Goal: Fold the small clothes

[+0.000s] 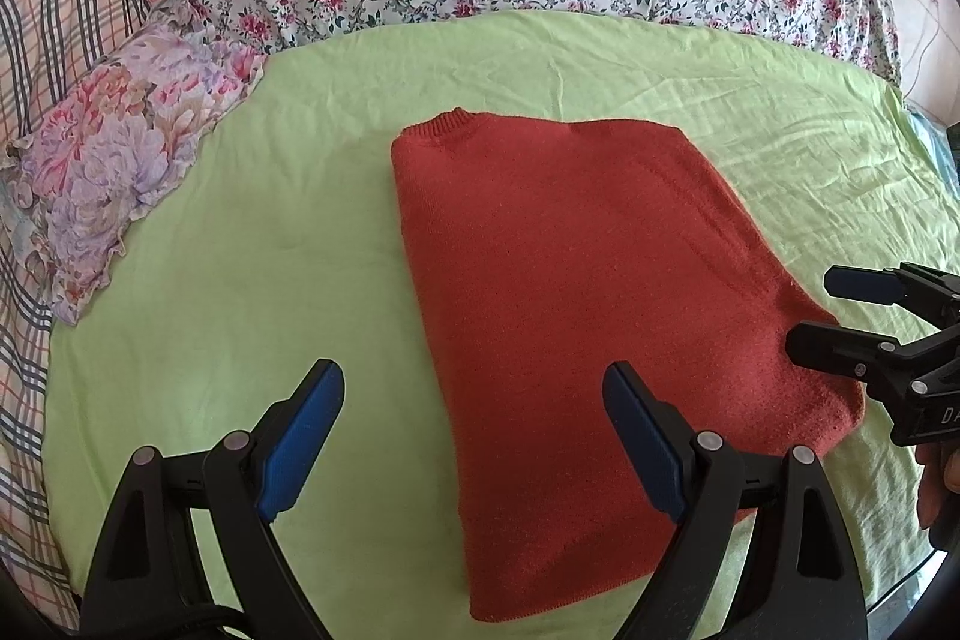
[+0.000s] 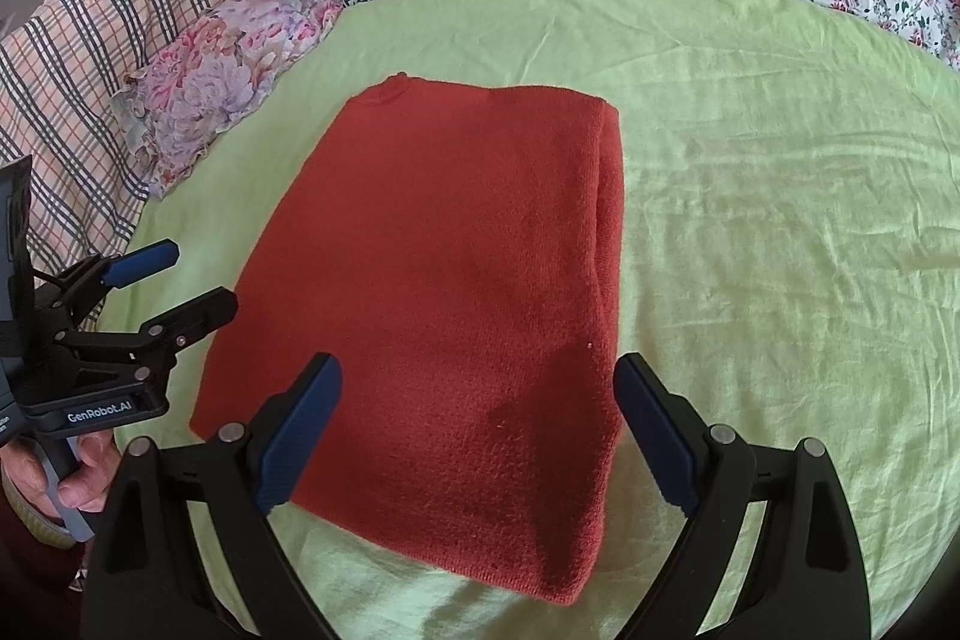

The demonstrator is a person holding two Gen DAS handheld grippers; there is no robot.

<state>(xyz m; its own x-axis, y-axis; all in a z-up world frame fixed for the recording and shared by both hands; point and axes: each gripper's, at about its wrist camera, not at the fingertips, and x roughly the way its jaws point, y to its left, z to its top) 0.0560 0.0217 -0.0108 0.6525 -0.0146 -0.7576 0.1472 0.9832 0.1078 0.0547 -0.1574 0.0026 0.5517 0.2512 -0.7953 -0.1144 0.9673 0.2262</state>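
A rust-red knitted sweater (image 1: 576, 292) lies folded into a rough rectangle in the middle of a light green sheet (image 1: 252, 232) spread over a bed, its ribbed collar at the far left corner and its hem edge nearest the cameras. It looks soft, light and limp, a stack of several layers with a little friction in the knit, so it will probably sag and slide apart if lifted by a single layer; the safer hold would seem to be at the two near corners, pinching through the whole thickness, or along the rounded folded edge on the right side. The left gripper (image 1: 474, 436) hangs above the near left part of the garment with its blue-padded jaws spread wide and nothing between them, not touching the cloth as far as can be seen. The right gripper (image 2: 477, 436) hovers over the near right part, jaws likewise wide apart and empty. A hand (image 2: 84, 466) grips the left tool's handle. A floral pillow (image 1: 114, 160) lies at the far left, just off the sheet's edge, well apart from the sweater.
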